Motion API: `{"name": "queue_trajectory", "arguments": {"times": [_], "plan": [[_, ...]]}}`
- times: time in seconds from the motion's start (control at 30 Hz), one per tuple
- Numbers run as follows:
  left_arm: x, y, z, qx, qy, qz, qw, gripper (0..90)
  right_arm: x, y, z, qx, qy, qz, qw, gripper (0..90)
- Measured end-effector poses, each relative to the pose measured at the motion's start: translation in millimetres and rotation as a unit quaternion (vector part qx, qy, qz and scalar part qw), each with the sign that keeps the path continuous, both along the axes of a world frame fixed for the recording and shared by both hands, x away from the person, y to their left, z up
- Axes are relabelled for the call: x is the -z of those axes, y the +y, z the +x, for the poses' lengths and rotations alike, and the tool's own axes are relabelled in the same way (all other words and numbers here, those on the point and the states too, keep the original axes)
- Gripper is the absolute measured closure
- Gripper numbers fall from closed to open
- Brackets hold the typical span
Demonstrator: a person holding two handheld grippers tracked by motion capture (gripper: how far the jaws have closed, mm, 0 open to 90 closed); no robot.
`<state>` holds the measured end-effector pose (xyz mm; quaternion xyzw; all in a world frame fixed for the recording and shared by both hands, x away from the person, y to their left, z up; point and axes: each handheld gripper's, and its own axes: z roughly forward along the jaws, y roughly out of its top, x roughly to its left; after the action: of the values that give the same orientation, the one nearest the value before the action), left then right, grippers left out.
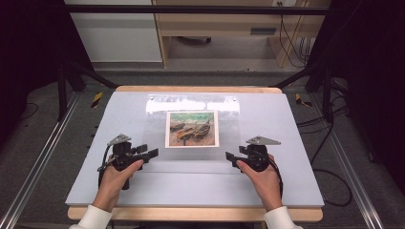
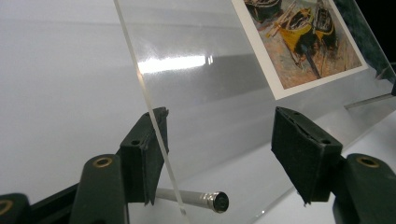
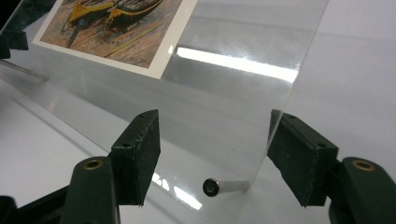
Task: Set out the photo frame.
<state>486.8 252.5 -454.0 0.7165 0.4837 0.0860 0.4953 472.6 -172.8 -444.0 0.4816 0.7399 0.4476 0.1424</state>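
Observation:
A clear acrylic sheet [image 1: 157, 125] lies tilted on the grey table mat, with a boat picture [image 1: 192, 129] at its middle. My left gripper [image 1: 152, 153] is at the sheet's near left corner and my right gripper [image 1: 230, 156] at its near right corner. In the left gripper view the jaws [image 2: 219, 140] stand apart. The sheet's [image 2: 201, 93] edge runs just beside the left pad, and a metal pin [image 2: 201, 199] sticks out under it. In the right gripper view the open jaws [image 3: 215, 140] straddle the sheet's [image 3: 233, 93] edge and another pin [image 3: 224, 186].
The grey mat [image 1: 286, 181] covers a wooden table top. Metal rails run along both sides of the table. Cables lie on the floor at the right, and a wooden desk stands behind the table.

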Motion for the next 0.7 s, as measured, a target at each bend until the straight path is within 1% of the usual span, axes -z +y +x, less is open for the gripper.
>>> {"name": "queue_trajectory", "arguments": {"times": [0.13, 0.2, 0.3, 0.57, 0.63, 0.67, 0.7], "plan": [[-0.4, 0.2, -2.4, 0.002, 0.0, 0.004, 1.0, 35.8, -0.5, 0.4, -2.5, 0.004, 0.003, -0.002, 1.0, 36.5], [-0.2, 0.3, -3.8, 0.003, -0.002, 0.006, 1.0, 36.1, -0.5, 0.3, -4.3, 0.003, -0.001, -0.005, 1.0, 37.7], [-0.2, 1.0, -5.9, 0.006, -0.003, 0.01, 0.9999, 36.5, -0.6, 0.2, -6.5, 0.004, -0.001, -0.006, 1.0, 38.8], [-0.4, 1.9, -8.9, 0.011, -0.004, 0.017, 0.9998, 37.4, -1.0, 0.9, -10.5, 0.002, -0.004, -0.017, 0.9998, 40.2], [-0.3, 2.1, -9.9, 0.012, -0.005, 0.018, 0.9997, 37.7, -1.4, 1.3, -11.8, 0.003, -0.002, -0.019, 0.9998, 40.6], [-0.4, 2.2, -11.1, 0.014, -0.005, 0.023, 0.9996, 37.9, -1.7, 1.7, -13.2, 0.004, -0.002, -0.021, 0.9998, 41.1], [-0.4, 2.2, -11.1, 0.014, -0.005, 0.023, 0.9996, 38.0, -1.7, 1.7, -13.2, 0.004, -0.002, -0.021, 0.9998, 41.1]]}}
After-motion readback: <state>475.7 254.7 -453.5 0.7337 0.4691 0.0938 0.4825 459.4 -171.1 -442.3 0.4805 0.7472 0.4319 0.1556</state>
